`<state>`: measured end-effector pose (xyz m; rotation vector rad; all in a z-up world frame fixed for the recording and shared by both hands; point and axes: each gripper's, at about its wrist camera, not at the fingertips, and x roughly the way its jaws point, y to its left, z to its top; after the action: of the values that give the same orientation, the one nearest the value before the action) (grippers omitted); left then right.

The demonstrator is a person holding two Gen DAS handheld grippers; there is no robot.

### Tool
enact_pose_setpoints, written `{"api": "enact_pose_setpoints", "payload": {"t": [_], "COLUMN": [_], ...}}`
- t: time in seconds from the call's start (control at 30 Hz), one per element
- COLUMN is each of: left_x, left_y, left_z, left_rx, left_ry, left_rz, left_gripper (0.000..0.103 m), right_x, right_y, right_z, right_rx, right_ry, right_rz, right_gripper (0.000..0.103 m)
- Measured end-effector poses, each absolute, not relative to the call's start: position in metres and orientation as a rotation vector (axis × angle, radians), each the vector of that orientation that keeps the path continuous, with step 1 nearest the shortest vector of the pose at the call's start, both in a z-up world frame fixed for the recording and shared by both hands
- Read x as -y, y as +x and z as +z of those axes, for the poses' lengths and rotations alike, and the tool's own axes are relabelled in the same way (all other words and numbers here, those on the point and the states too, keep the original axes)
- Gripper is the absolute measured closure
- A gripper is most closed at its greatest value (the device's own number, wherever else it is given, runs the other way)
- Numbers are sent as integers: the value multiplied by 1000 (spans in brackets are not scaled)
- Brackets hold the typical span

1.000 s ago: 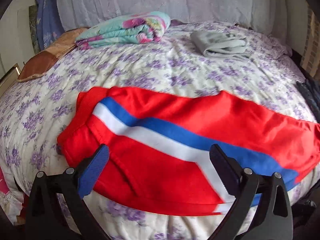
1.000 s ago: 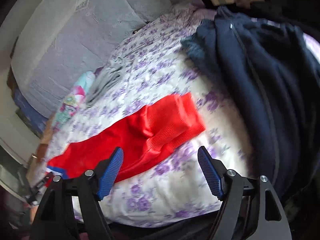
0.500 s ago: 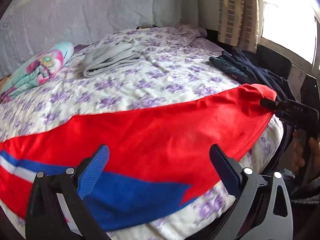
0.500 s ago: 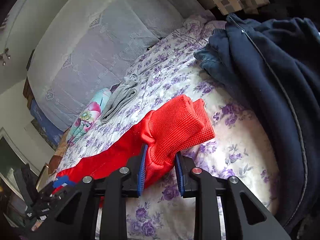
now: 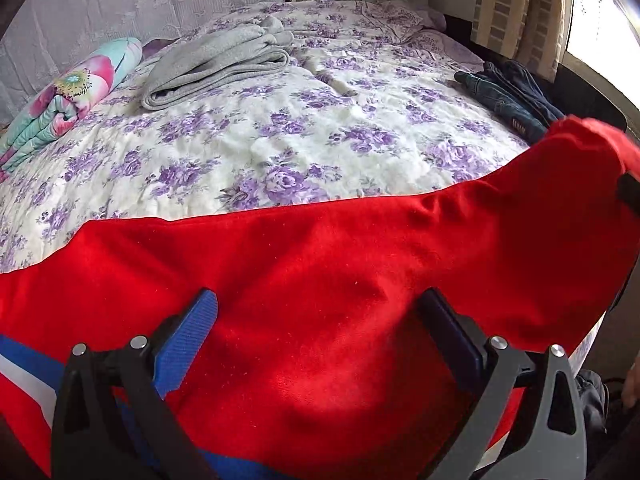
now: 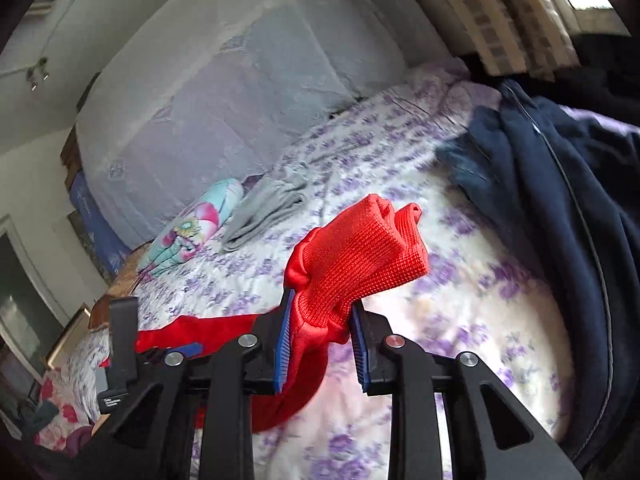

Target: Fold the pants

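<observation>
Red pants [image 5: 340,280] with a blue and white side stripe [image 5: 24,364] lie stretched across the near edge of the bed. My left gripper [image 5: 320,320] hangs open just above the red leg, with fabric showing between its blue pads [image 5: 188,340]. My right gripper [image 6: 322,340] is shut on the ribbed red cuff [image 6: 360,252] and holds it raised off the bedsheet [image 6: 460,320]. In the left wrist view the raised cuff [image 5: 588,144] is at the far right. In the right wrist view the left gripper [image 6: 180,350] is at the lower left, over the pants.
On the purple-flowered bedsheet [image 5: 280,140] a folded grey garment [image 5: 216,64] and a folded floral blanket [image 5: 68,96] lie near the headboard. Dark blue clothes [image 6: 560,220] and jeans [image 5: 504,104] are piled on the right side. A curtain [image 5: 516,12] hangs beyond them.
My right gripper shut on the cuff and lifted it off the bed. My left gripper moved along the pants from the waist end toward the leg, still open.
</observation>
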<state>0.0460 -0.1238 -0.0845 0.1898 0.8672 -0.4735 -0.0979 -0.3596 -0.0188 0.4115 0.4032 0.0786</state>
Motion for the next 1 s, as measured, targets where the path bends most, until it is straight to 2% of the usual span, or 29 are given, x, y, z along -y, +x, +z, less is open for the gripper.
{"api": "enact_pose_setpoints", "payload": {"t": [0.13,0.27,0.47,0.57,0.6,0.63,0.9,0.97,1.0], "left_x": [114,90,-11,-67,-80,-89,-95,-92,-90], "left_y": [40,24,11,9,7,5,0,1,2], "left_z": [-75,-63,-55,-54,-54,-55,-57,-58,-58], "left_rx": [-865,-802,-805,-824,-832,-838,-833,-835,-836], "left_ry": [179,210,57,-83,-122,-150,-163,-160,-161], "left_rz": [-446,-349,-118,-32,-21,-21,-33,-40,-49], "left_gripper": [4,4,4,4,4,5,5,5,5], "right_x": [304,244,160,126,117,110,130,131,133], "right_y": [-84,-69,-48,-35,-35,-39,-59,-51,-48], "right_z": [10,11,-17,-50,-61,-67,-40,-44,-43], "right_rx": [-397,-431,-472,-563,-590,-586,-529,-553,-583], "right_ry": [209,-5,-269,-372,-408,-443,-413,-419,-384], "right_rz": [144,195,295,377,405,420,425,433,478], "right_gripper": [76,76,72,49,32,24,24,29,34]}}
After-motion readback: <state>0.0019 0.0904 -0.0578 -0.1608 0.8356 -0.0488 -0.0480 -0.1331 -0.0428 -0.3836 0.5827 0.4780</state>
